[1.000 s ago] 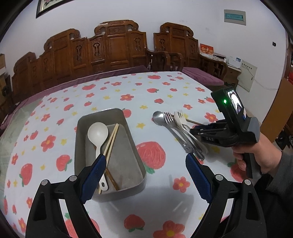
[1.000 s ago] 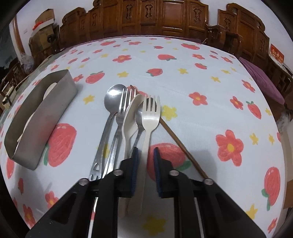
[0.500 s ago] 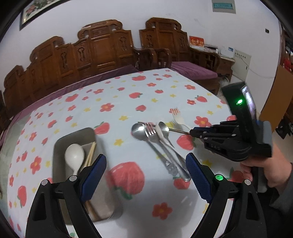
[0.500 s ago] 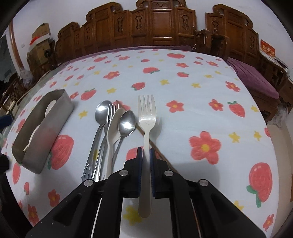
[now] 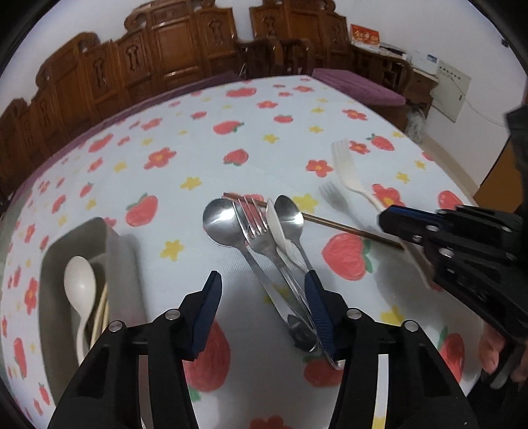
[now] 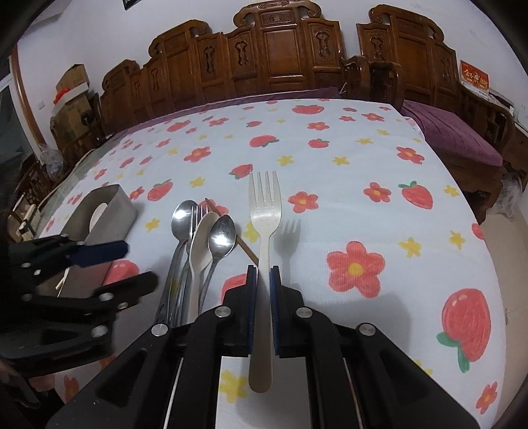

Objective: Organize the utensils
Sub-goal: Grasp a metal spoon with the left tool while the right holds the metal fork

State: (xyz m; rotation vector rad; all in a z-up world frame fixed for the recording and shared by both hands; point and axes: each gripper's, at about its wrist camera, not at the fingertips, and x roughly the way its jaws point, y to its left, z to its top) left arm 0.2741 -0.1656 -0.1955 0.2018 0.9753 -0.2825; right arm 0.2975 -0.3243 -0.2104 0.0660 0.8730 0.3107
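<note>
Utensils: we hold cream plastic fork (image 6: 264, 211) mid-handle in right gripper (image 6: 261, 290), fingers clamped, lifted off cloth. Light, stiff, likely slippery. Left gripper (image 5: 264, 303) wide open, empty, over metal spoons (image 5: 227, 224); tray (image 5: 125, 264) at 9 o'clock.

A row of carved dark wooden chairs (image 6: 283, 56) lines the white wall (image 5: 412, 19) behind the counter (image 6: 330, 138), which wears a white cloth printed with red strawberries, red flowers and yellow stars. To the right a wooden bench carries a purple cushion (image 6: 452, 132), and cardboard boxes (image 6: 71, 95) are stacked in the left corner. A white wall panel (image 5: 450, 84) hangs near some papers on a side cabinet.
</note>
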